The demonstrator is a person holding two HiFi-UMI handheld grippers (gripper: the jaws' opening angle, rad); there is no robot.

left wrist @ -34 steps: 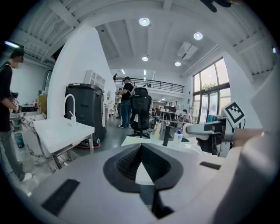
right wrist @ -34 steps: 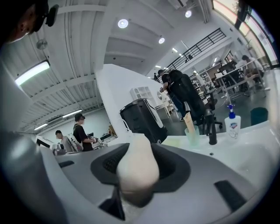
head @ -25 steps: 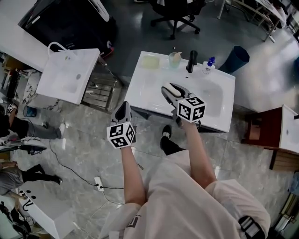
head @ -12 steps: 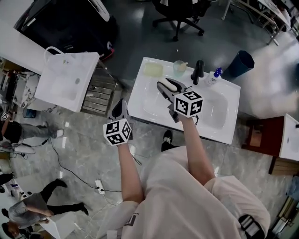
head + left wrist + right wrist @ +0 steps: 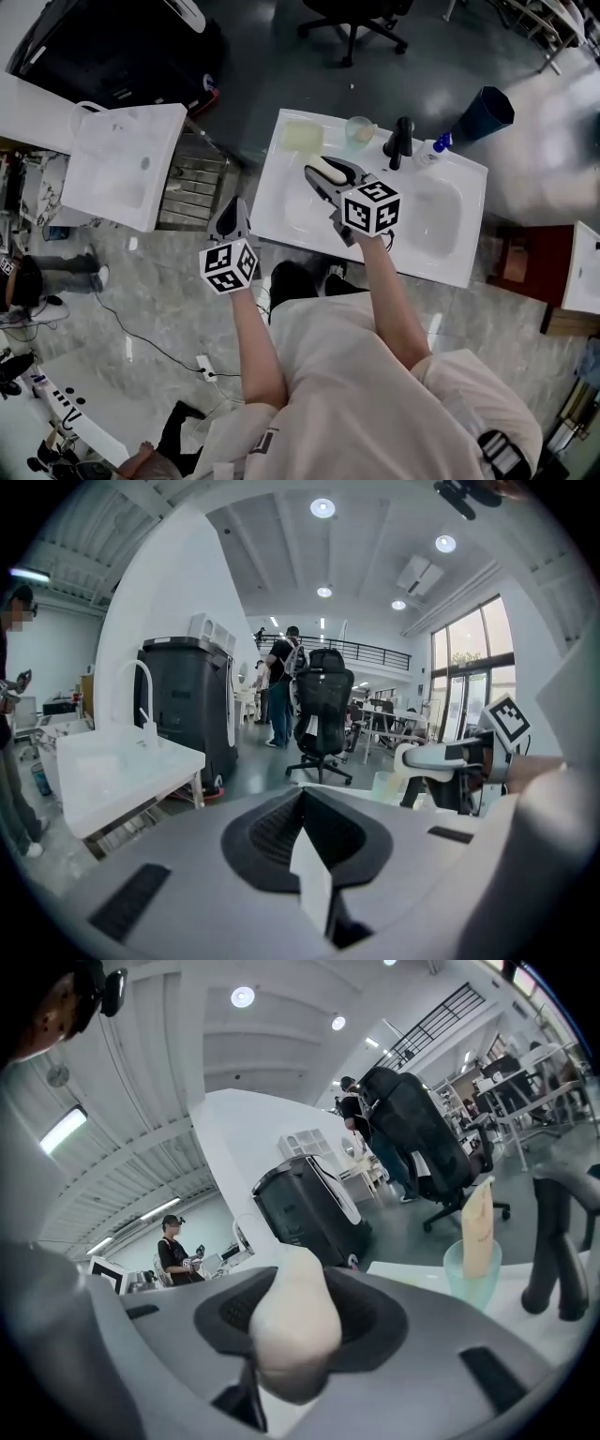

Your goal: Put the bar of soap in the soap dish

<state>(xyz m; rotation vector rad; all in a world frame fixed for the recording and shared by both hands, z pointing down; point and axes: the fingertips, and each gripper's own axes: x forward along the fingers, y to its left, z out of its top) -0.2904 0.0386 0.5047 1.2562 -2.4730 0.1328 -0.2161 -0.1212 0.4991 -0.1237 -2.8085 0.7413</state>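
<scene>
A pale oval bar of soap [image 5: 330,170] is clamped in my right gripper [image 5: 327,172], which hovers over the left part of the white sink [image 5: 441,258]. In the right gripper view the soap [image 5: 289,1330] fills the gap between the jaws. The pale green soap dish [image 5: 303,136] rests on the sink's back left corner, a little beyond the soap, with nothing in it. My left gripper [image 5: 231,219] is shut on nothing and hangs over the floor just off the sink's left front edge. From the left gripper view the soap [image 5: 424,758] shows at the right.
Along the back rim stand a light green cup [image 5: 358,129], a black faucet [image 5: 402,141] and a blue-capped bottle [image 5: 434,146]. A second white sink [image 5: 127,164] stands to the left, a dark blue bin [image 5: 483,112] behind and a red-brown cabinet [image 5: 530,272] to the right.
My right gripper has carried the soap farther back and left over the sink, closer to the dish. The left gripper has stayed shut beside the sink's left edge.
</scene>
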